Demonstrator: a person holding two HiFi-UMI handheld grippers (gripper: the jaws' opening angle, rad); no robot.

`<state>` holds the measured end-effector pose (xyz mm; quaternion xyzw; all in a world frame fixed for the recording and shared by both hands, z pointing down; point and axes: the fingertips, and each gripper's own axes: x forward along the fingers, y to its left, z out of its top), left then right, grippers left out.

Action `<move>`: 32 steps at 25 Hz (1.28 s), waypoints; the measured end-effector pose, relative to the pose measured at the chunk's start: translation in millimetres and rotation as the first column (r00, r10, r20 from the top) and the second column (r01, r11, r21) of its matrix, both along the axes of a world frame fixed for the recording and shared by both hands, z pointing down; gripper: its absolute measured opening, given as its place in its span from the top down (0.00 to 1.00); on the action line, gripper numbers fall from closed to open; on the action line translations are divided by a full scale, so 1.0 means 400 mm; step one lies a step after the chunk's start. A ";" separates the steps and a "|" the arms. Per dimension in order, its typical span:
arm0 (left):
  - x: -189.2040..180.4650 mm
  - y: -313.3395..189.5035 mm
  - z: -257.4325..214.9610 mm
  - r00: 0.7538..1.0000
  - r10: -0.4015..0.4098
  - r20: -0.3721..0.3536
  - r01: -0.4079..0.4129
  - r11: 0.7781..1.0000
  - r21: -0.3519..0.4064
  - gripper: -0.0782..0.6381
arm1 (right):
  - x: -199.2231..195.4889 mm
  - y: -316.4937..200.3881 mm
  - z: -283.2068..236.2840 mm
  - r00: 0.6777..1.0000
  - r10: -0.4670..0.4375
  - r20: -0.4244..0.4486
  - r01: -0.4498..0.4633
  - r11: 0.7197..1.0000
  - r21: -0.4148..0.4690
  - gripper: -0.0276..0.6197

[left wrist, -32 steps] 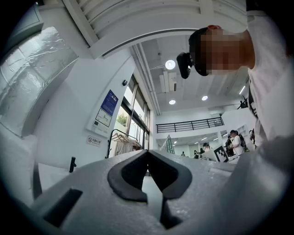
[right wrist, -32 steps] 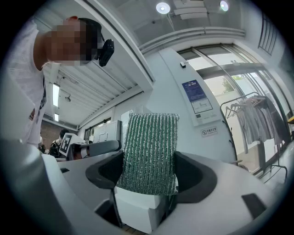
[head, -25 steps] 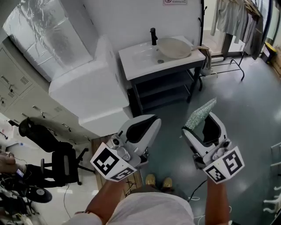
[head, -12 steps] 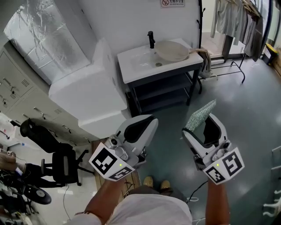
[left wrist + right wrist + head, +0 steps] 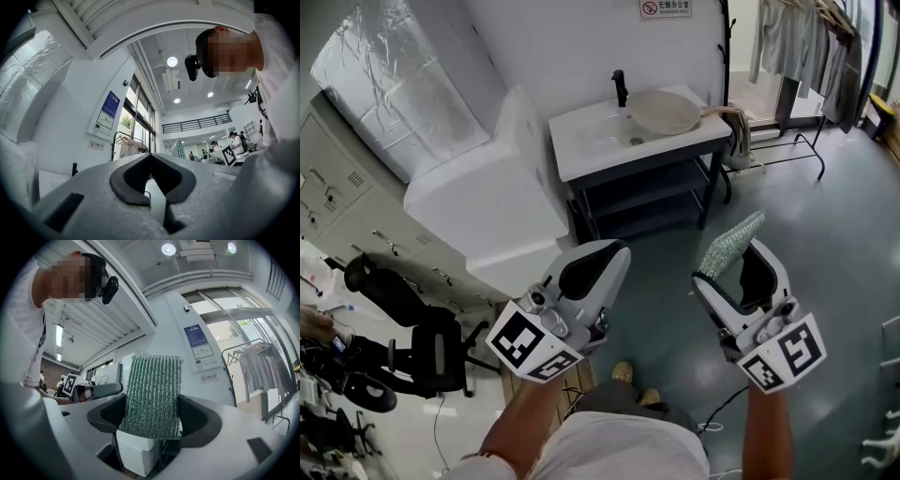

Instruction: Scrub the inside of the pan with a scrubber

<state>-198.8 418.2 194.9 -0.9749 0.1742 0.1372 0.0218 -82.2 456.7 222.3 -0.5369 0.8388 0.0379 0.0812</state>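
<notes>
Pan [image 5: 666, 111]: beige and round, lying on the right part of the white washstand [image 5: 581, 150] at the far wall, just right of the black faucet [image 5: 621, 87]; handle pointing right, past the edge of the top; well apart from the scrubbing pad.
Scrubber [image 5: 152, 394]: green ribbed pad with a silvery glint, standing upright, lower edge pinched between two jaws, upper part sticking out free beyond them.
Right gripper [image 5: 736, 267]: clamped onto the scrubber, pads pressing its lower edge from both sides; held over the grey-green floor [image 5: 825, 216], nose aimed toward the washstand, marker cube at the near end.
Left gripper [image 5: 605, 261]: jaws pressed fully together, black pads meeting in a narrow seam, holding nothing; level with the right gripper and apart from it, also aimed toward the far wall.
Washstand: white top with a sunken basin left of the pan, on a dark frame with open shelves beneath.
Surroundings: large white foam block [image 5: 487, 197] left of the washstand; clothes rack [image 5: 797, 37] with hanging garments at upper right; black office chair [image 5: 431, 347] at lower left.
Person: both forearms reaching forward into the grippers, light shirt at the bottom edge, shoes [image 5: 623, 373] on the floor below.
</notes>
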 end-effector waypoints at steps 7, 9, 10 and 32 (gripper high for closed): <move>0.012 -0.063 -0.012 1.000 -0.016 -0.014 0.016 1.000 0.006 0.87 | 0.020 -0.054 -0.004 1.000 -0.005 -0.018 0.005 1.000 -0.009 0.41; 0.022 -0.089 -0.010 1.000 -0.016 -0.020 0.016 1.000 0.008 0.87 | 0.031 -0.078 -0.001 1.000 -0.004 -0.027 0.004 1.000 -0.012 0.41; 0.029 -0.103 -0.008 1.000 -0.015 -0.022 0.015 1.000 0.009 0.87 | 0.037 -0.092 0.000 1.000 -0.003 -0.031 0.002 1.000 -0.014 0.41; 0.098 -0.635 -0.025 0.999 0.015 -0.049 -0.013 1.000 0.027 0.87 | 0.126 -0.585 -0.028 0.995 0.058 -0.076 -0.060 0.998 -0.024 0.41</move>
